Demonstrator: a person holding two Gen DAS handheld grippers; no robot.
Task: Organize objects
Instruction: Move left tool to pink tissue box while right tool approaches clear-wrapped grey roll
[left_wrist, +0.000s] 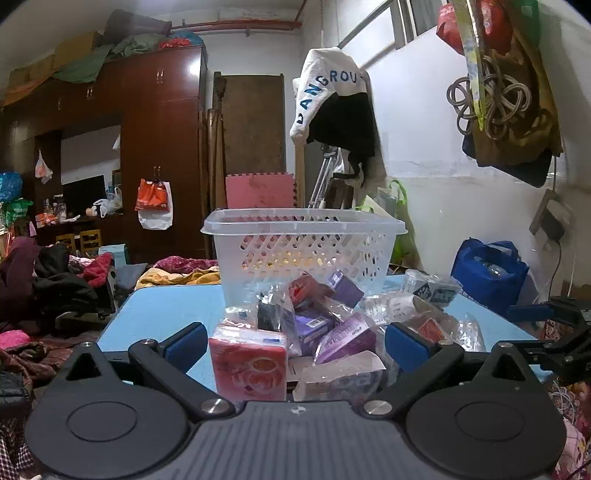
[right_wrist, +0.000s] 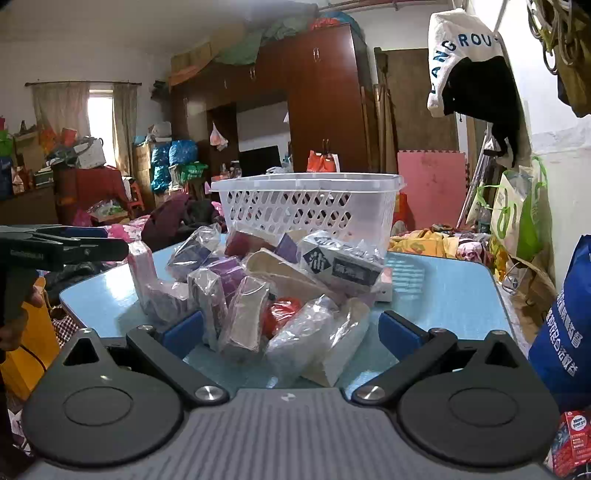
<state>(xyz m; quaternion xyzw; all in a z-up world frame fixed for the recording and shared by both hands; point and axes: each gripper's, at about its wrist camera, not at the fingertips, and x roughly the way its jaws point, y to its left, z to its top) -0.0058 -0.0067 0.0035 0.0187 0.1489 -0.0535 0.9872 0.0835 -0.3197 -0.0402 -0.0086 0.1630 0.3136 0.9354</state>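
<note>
Left gripper (left_wrist: 293, 341): fingers fully apart, holding nothing.
Right gripper (right_wrist: 291, 332): fingers fully apart, holding nothing.
Wrapped packets (right_wrist: 295, 291): heaped mid-desk (right_wrist: 454, 295).
Obstruction: heap fronts white basket (left_wrist: 303, 243).

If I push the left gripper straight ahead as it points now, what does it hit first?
Most likely the red packet standing at the near edge of the pile on the blue table. It sits between the open fingers of the left gripper, nearer the left one. Depth is hard to judge through the fisheye.
</note>
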